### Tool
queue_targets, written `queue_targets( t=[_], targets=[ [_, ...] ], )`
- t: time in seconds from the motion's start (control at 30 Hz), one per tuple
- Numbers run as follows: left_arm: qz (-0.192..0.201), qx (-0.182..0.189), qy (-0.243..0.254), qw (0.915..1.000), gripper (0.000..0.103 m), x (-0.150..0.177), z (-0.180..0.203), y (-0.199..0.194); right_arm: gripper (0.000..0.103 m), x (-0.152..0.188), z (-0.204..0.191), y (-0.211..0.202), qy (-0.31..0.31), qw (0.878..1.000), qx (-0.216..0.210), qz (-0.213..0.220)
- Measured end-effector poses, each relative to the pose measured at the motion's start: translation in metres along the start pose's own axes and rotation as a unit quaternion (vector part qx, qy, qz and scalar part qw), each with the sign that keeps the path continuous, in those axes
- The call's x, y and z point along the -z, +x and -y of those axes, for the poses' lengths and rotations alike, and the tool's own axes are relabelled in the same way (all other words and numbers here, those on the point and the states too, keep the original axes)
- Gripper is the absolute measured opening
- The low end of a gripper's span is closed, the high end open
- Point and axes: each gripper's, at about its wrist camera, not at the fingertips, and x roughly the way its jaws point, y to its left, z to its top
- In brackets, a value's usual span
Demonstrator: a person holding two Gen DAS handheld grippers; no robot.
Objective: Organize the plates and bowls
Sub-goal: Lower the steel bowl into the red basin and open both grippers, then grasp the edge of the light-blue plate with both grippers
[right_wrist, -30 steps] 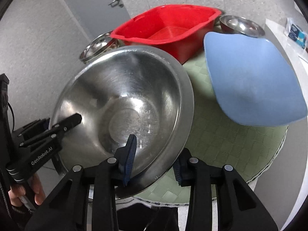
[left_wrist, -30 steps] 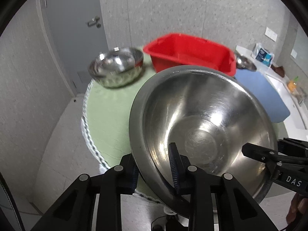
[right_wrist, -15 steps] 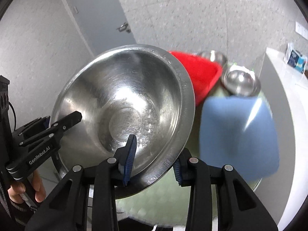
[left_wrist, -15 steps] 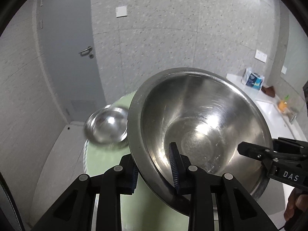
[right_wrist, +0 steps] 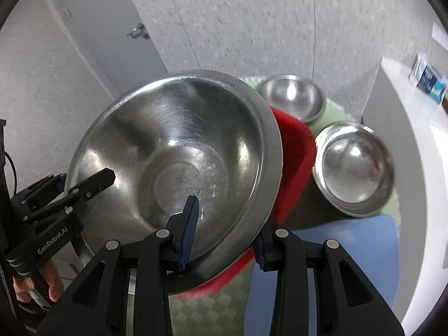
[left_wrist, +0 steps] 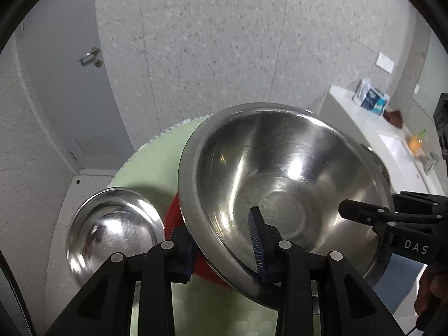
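Lifted over the red tub (right_wrist: 296, 151), the stiff, slippery steel bowl (left_wrist: 280, 184) stayed pinched at opposite rims by the left claw (left_wrist: 224, 249) and right claw (right_wrist: 224, 232).

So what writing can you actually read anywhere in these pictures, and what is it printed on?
"DAS": white letters on the right gripper, seen from the left wrist camera.
"GenRobot.AI": white letters on the left gripper, seen from the right wrist camera.
Blue-and-white packet on the white counter: its print is too blurred to read.
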Motion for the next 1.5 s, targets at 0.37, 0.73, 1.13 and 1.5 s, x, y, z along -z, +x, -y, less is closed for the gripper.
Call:
queue_targets(
  t=[0.37, 0.73, 1.13, 1.5],
  targets=[
    [-0.051, 0.027, 0.002, 0.9983, 0.035, -0.04, -0.016, 0.063, 0.037, -0.009, 0.002, 0.026, -0.002, 0.999, 0.022, -0.036],
    [-0.042, 0.014, -0.006, 0.999, 0.076, -0.035, 0.006, 0.051, 0.069, -0.007, -0.007, 0.027, -0.018, 0.998, -0.022, -0.052],
    [0.002, -0.041, -0.067, 0.9969, 0.096, -0.007, 0.045, 0.012, 0.081, -0.002, 0.016, -0.007, -0.045, 0.993, -0.1, -0.037],
    [0.047, -0.037, -0.109, 0.9922, 0.097, 0.067, 0.14, -0.044, 0.084, 0.053, 0.102, -0.082, -0.079, 0.996, -0.028, 0.037]
  ],
)
